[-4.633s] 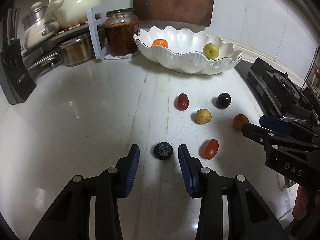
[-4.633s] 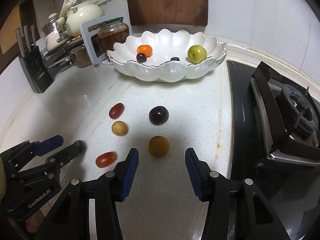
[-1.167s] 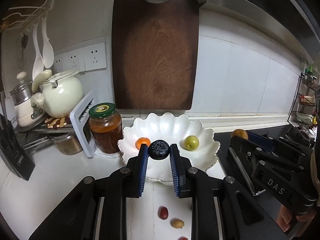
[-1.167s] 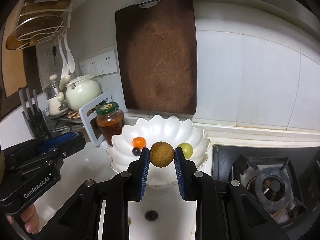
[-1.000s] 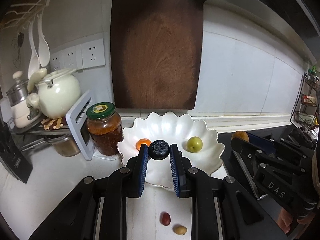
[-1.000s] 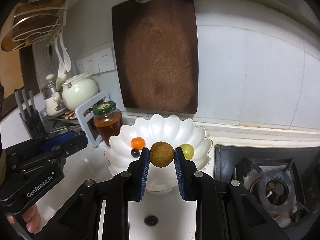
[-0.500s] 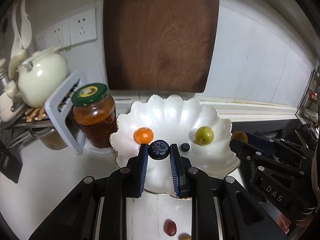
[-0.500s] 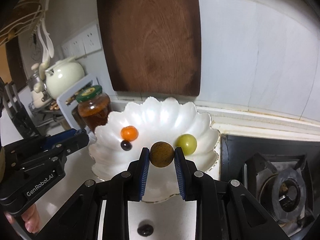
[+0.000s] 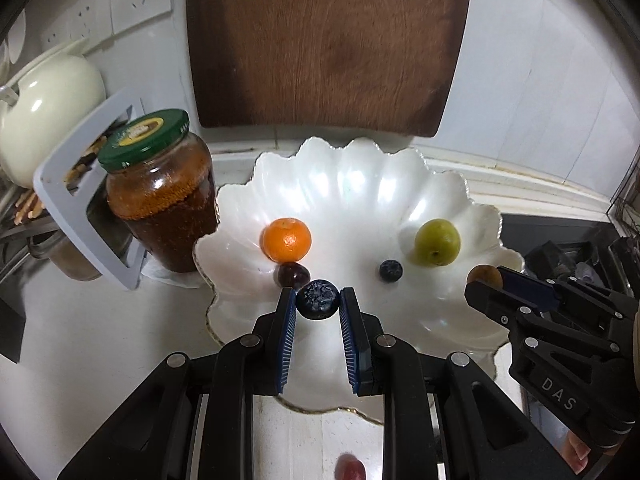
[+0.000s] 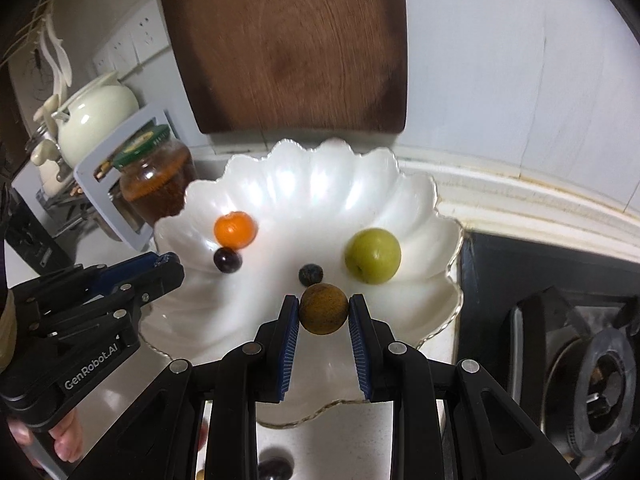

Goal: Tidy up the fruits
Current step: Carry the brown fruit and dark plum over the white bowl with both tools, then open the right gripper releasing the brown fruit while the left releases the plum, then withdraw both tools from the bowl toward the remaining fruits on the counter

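Four fruits sit in the white bowl (image 9: 460,196) ahead of the left gripper (image 9: 318,310), which pinches a blueberry (image 9: 318,299), while the right gripper (image 10: 324,316) pinches a brown longan (image 10: 323,309), and more fruits wait on the counter below.

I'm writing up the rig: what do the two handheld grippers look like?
Both are matte black with ridged blue pads and silver pivot screws. The left gripper reads "GenRobot.AI" in white in the right wrist view; the right gripper reads "DAS". No cables or sleeves visible; bare fingers hold each.

In the bowl (image 9: 440,184) sit the mandarin (image 9: 286,239) at left, plum (image 9: 437,242) at right and small berry (image 9: 391,270) between, with the jar (image 9: 160,196) left of the bowl and the cutting board (image 9: 324,44) behind it.
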A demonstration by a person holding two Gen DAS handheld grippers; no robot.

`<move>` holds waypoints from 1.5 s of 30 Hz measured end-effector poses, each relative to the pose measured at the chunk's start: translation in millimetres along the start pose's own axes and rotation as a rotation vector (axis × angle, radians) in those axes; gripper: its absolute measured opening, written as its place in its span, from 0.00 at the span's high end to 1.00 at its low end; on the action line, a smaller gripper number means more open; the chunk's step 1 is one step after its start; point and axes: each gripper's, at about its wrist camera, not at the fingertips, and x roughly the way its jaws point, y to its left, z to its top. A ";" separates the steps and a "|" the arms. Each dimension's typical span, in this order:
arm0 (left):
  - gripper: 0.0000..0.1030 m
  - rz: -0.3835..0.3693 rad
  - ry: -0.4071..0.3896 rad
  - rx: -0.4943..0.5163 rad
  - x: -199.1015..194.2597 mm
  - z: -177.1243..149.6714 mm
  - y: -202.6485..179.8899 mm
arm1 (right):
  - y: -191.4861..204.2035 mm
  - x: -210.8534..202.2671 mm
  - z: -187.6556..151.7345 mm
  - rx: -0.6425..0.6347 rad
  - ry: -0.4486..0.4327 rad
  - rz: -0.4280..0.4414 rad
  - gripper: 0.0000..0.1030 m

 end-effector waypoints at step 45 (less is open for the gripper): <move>0.50 0.090 -0.018 0.028 -54.8 -5.3 -8.8 | -1.5 -53.5 -12.0 -0.008 -0.080 -0.022 0.61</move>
